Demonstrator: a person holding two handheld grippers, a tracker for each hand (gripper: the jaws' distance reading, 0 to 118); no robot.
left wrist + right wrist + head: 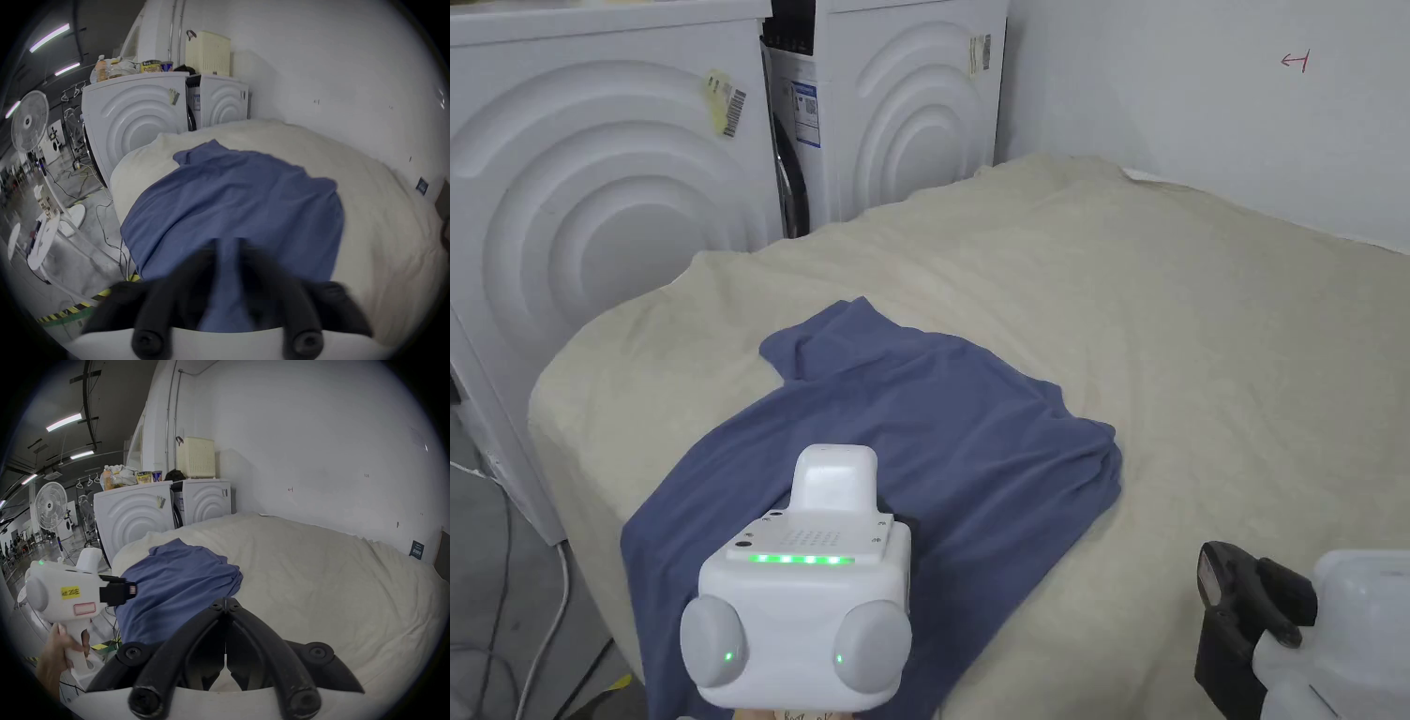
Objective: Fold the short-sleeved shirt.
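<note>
The left gripper's (227, 253) fingers pinch a fold of the blue short-sleeved shirt (937, 422), which lies rumpled at the bed's (1200, 309) near left corner. The right gripper's (226, 603) fingers are closed together, empty, above the cream bedcover. Washing machines (609, 197) stand beyond the bed's left edge.

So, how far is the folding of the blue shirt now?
Early stage. Done: the shirt lies on the cream-covered bed, rumpled, with no neat fold visible. In hand: the left gripper has blue fabric between its jaws at the near edge; the right gripper is shut, empty, beside the shirt. Left: the whole fold.
</note>
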